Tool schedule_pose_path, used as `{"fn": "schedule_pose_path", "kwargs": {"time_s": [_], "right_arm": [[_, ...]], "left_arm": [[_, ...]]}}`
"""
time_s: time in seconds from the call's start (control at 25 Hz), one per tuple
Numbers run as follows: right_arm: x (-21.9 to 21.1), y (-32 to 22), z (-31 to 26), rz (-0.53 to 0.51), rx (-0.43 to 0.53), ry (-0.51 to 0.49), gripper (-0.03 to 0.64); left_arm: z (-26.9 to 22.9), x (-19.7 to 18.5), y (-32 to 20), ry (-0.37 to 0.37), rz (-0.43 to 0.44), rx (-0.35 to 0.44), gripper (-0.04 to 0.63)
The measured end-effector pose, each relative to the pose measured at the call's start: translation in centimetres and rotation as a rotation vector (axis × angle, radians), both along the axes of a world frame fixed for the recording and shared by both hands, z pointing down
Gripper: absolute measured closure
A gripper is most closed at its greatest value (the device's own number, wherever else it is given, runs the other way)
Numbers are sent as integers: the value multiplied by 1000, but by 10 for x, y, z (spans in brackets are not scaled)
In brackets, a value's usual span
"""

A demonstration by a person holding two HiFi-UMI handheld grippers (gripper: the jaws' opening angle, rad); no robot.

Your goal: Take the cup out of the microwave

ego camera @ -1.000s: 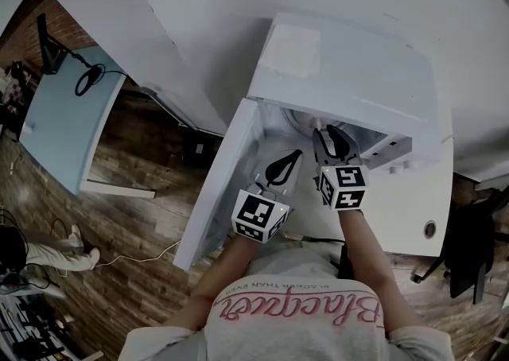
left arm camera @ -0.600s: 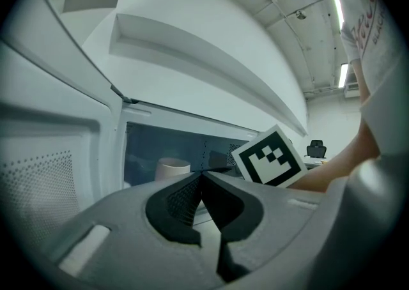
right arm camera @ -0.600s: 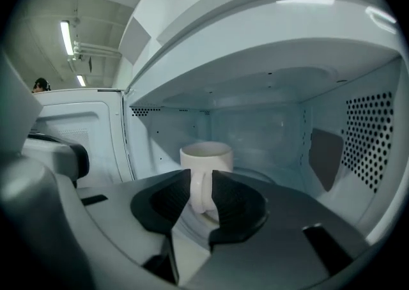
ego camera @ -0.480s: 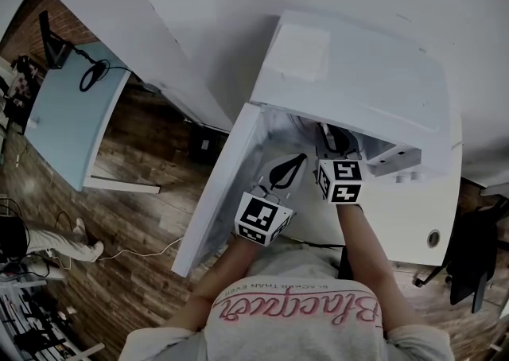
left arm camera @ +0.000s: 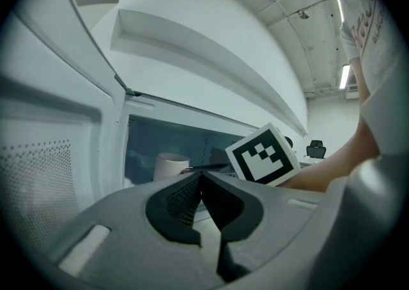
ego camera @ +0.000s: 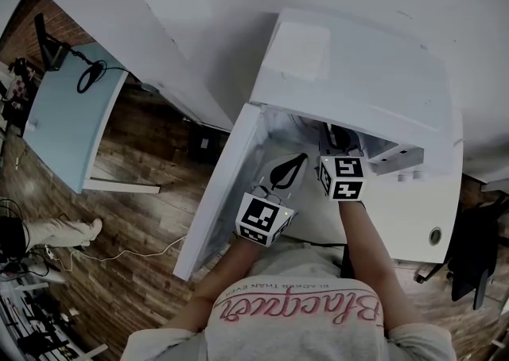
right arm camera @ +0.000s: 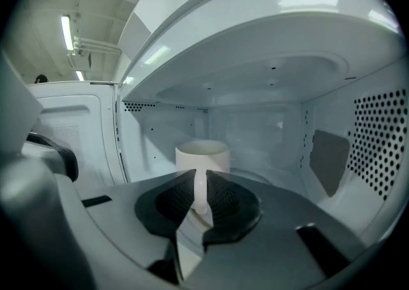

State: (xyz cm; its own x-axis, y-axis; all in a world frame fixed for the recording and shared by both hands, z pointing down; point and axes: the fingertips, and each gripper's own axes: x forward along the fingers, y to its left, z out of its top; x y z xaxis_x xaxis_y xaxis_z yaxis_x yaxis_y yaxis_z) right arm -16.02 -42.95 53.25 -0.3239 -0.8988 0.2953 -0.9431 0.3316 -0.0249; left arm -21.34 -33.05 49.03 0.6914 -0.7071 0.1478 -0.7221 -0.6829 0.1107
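My right tool (right arm camera: pixel 200 177) has just been closing. A second ago the head view showed its jaws spread wide at the mouth of the boxy white microwave oven (ego camera: pixel 358 73); now they have drawn in narrow around the handle (right arm camera: pixel 200 194) of the white ceramic cup (right arm camera: pixel 202 153), and both ribbed pads look to be against it. The cup's body stands upright just beyond the right tool's tips, on the oven floor, so the cup is still inside. From the head view that tool (ego camera: pixel 334 141) has also gone a little deeper, its tips tucked under the oven's top edge. My left tool (left arm camera: pixel 201 174) has not changed: its jaws are pressed together on nothing, and it waits outside the opening with the swung-open white door (ego camera: pixel 215 192) on its left and the cup (left arm camera: pixel 171 166) ahead of it, slightly left. I judge the grasp made or nearly so. What remains is to lift slightly and draw straight back toward me, keeping the cup level, then clear the opening and reach the white counter (ego camera: pixel 402 220).
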Motion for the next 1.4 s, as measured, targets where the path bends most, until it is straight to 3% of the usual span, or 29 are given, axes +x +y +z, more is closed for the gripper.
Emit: {"fn": "schedule_pose_path", "kwargs": {"time_s": [0.76, 1.4], "right_arm": [[-1, 26, -8, 37, -18, -42, 563], [3, 43, -18, 43, 7, -66, 563]], "left_arm": [[-17, 12, 31, 38, 42, 7, 589], [-17, -12, 38, 44, -41, -3, 589]]}}
